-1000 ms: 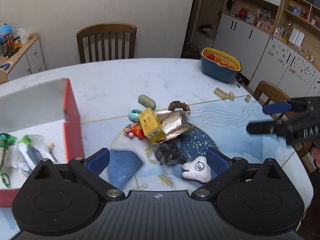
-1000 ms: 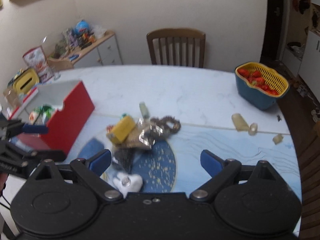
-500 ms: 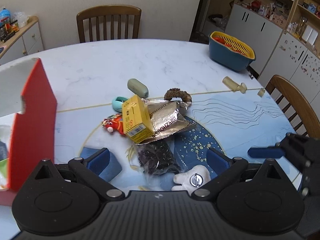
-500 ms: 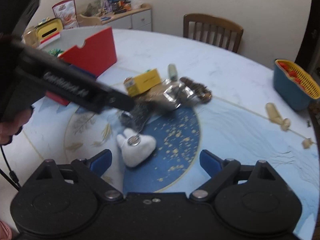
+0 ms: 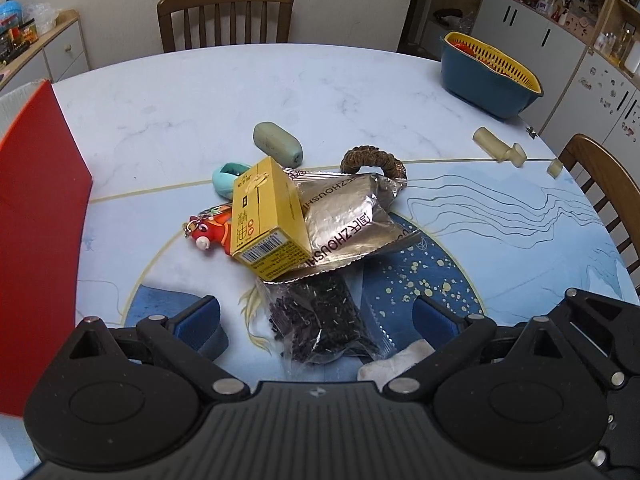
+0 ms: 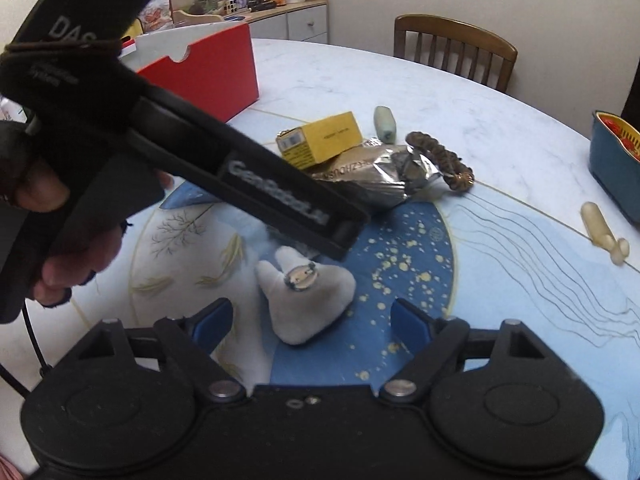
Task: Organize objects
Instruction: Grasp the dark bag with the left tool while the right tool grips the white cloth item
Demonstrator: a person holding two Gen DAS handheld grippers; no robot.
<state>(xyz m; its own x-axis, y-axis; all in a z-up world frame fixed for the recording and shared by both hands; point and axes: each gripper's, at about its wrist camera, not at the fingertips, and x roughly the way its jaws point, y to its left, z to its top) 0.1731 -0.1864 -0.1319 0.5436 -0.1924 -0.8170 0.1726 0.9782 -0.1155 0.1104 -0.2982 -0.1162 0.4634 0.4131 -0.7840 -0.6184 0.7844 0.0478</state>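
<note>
A pile lies mid-table: a yellow box, a silver foil packet, a clear bag of dark bits, a red toy, a teal ring, a grey-green capsule and a brown braided ring. My left gripper is open, low over the dark bag. My right gripper is open around a white tooth-shaped plush, not touching it. The plush shows partly in the left wrist view. The left gripper's body crosses the right wrist view.
A red box stands at the left, also in the right wrist view. A blue basket with a yellow strainer sits at the far right. Small beige pieces lie near the right edge. Chairs surround the table.
Both grippers have moved forward and down toward the pile. The left one now hangs over the dark bag, and the right one has closed in around the white plush. Both stayed open.
</note>
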